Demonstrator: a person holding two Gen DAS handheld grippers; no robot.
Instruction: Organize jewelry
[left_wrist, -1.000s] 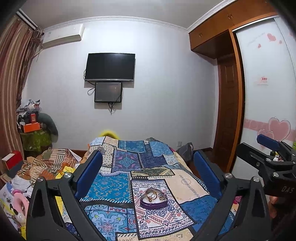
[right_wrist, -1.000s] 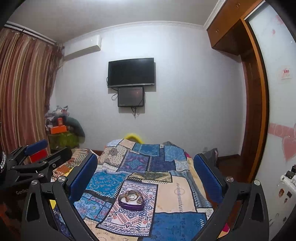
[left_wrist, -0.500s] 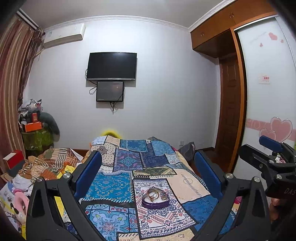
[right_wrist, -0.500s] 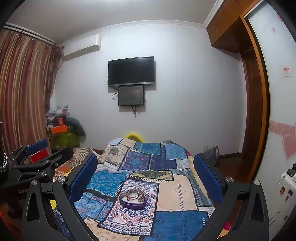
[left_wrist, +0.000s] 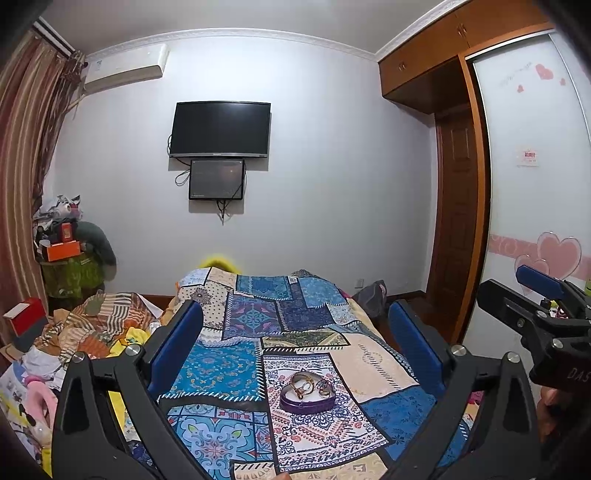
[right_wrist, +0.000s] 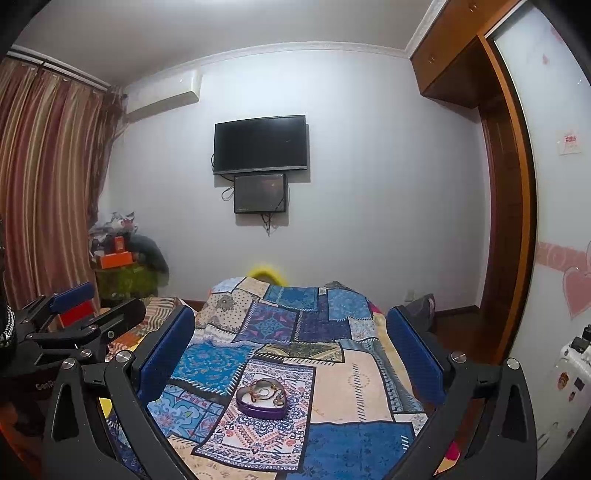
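On the patchwork bedspread, near the foot of the bed, sat a purple heart-shaped box – lid off, with gold-coloured bangles and smaller pieces lying inside it. Both grippers hung in the air above the bed, well apart from the box. The left gripper had its blue-padded fingers spread wide with nothing between them, and the box showed through the gap. The right gripper was likewise spread wide and empty – in its view the box lay low between the fingers, slightly left of centre. Each gripper appeared at the edge of the other's view. Beyond the bed a dark television hung on the white wall above a smaller screen.
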